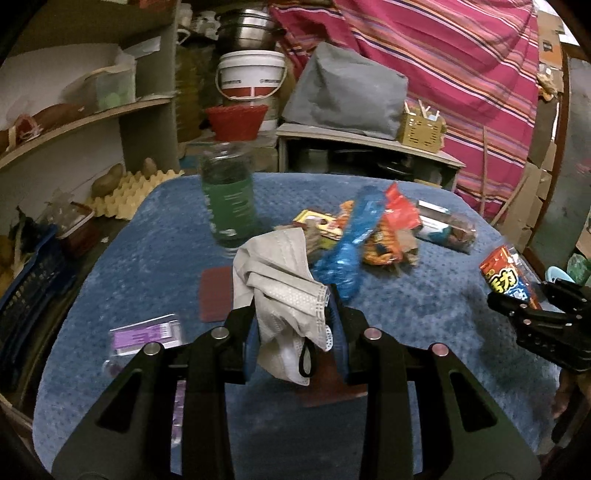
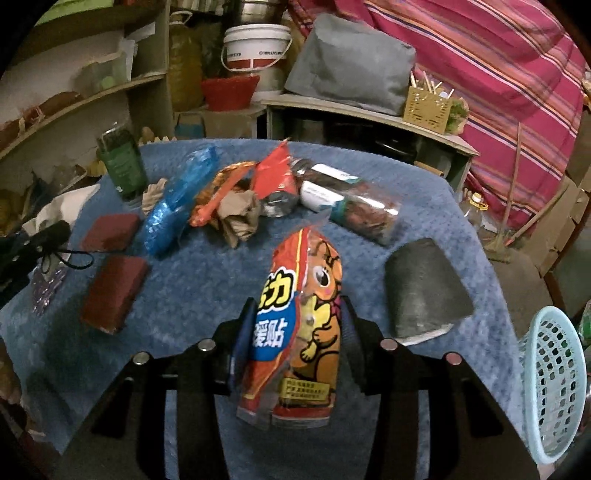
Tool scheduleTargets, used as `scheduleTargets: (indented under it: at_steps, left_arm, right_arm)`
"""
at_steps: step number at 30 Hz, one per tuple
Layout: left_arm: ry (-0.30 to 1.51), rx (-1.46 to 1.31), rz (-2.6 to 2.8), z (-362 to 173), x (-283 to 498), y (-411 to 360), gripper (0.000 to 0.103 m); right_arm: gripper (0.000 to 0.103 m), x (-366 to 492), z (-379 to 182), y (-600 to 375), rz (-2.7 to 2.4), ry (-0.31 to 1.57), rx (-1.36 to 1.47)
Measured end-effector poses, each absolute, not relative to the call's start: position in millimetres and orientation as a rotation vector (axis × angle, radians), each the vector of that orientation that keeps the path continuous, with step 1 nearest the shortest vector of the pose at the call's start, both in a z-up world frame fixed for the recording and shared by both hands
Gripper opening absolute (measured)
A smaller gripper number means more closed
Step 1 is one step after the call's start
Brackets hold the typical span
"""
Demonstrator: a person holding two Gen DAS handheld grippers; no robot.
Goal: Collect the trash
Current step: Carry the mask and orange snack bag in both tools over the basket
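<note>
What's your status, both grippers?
Left gripper shut on mask. Right gripper shut on wrapper. Basket at right. More litter on table.

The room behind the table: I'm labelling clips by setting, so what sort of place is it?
Probably a cluttered home storeroom or pantry corner: shelves of odds and ends, a white bucket under steel pots, and an egg tray.

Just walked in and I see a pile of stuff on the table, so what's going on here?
A person is clearing trash off a blue-covered table with two handheld grippers. The left gripper is shut on a crumpled grey face mask; the right gripper is shut on an orange snack wrapper. More wrappers and a lying plastic bottle remain. A light blue basket sits at the right.
</note>
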State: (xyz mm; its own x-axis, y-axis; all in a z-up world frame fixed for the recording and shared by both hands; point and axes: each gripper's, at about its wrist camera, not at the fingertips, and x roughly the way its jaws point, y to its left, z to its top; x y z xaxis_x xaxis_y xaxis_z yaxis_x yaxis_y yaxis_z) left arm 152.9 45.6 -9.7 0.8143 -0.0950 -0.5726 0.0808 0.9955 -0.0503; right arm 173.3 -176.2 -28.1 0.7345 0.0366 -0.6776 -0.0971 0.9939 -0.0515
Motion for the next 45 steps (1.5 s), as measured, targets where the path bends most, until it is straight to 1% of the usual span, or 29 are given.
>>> scheduleTargets:
  at_steps: [13,25,31,45]
  left_arm:
    - [0.614,0.037,-0.193,-8.7,155.1,-47.3,0.031]
    - [0.576,0.085,-0.346,8.1,151.1,-166.0,0.031]
    - [0.57,0.128,-0.438,4.2,145.8,-239.2,0.031]
    - [0.609,0.167,-0.631,-14.2,127.1,-360.5,0.031]
  right_arm:
    - [0.045,143.2,-11.2,-284.4,-0.025,0.706,-0.015]
    - [0.045,111.6,-1.9,-410.8,-0.191,0.649,0.083]
    - [0.045,91.1,-8.1,-463.0,-0.269,0.633,0.101]
    - [0.045,65.2,-40.6,-547.3,-0.357,0.682,0.185]
